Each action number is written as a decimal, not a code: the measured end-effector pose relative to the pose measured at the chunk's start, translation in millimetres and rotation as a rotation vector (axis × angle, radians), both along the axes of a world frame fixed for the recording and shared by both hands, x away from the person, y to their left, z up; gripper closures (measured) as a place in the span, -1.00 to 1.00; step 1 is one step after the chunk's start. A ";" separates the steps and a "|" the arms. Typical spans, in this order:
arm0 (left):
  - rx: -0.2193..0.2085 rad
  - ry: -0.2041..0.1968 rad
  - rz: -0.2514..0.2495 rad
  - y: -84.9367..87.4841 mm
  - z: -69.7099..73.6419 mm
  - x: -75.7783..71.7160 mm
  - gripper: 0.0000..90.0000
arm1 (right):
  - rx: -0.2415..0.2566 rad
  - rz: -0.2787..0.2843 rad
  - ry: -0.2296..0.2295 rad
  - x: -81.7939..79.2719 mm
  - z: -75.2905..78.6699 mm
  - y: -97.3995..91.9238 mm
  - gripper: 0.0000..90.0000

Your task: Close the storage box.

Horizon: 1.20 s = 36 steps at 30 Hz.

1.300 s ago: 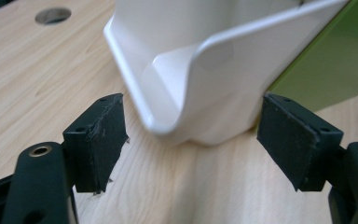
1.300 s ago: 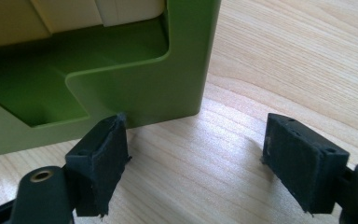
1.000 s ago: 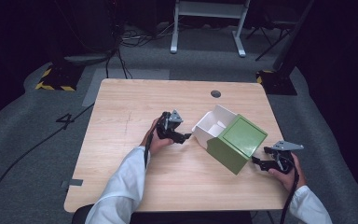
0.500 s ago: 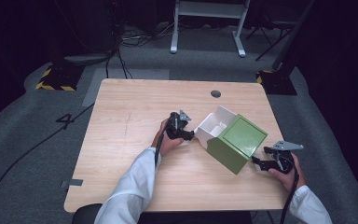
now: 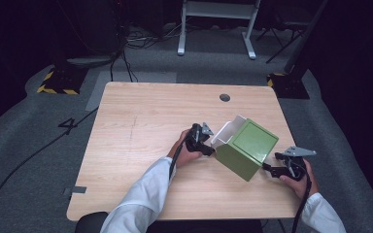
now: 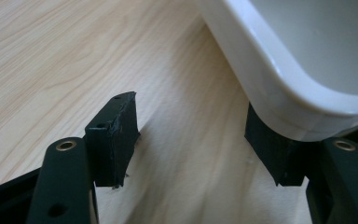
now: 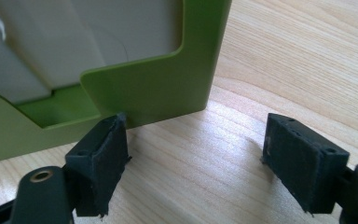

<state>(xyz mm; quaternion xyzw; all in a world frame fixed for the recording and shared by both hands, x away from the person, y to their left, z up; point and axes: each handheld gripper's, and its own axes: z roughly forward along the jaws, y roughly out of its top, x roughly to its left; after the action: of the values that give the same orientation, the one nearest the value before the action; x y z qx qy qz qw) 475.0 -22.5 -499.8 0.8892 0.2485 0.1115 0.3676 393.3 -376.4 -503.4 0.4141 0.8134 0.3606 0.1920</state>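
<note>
Left gripper [image 5: 207, 144], jaws gaping wide, is nosing against the white drawer [image 5: 226, 131], probably to push it. Right gripper [image 5: 271, 169], also spread wide, is bracing the green case [image 5: 247, 148] from the opposite side.

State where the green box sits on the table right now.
In the high view, the green box sits right of the table's centre, between the left tool and right tool.

Left of box: bare worktop [image 5: 136, 131], free passage.
Box [image 5: 246, 148]: only obstacle, standing centre-right.
Box's white end: left tool [image 5: 204, 141] crowds it.
Box's green end: right tool [image 5: 272, 170] just beside.
</note>
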 end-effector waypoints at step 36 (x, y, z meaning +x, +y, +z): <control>0.090 -0.074 -0.147 4.6 14.0 -21.0 -0.42 | 0.002 -0.001 0.003 0.3 0.0 -0.2 -0.52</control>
<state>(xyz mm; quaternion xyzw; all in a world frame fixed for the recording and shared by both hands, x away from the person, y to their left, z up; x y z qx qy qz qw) 454.0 -17.9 -485.8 0.9159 0.1636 0.1277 0.3436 393.6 -376.6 -503.5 0.4152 0.8131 0.3607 0.1907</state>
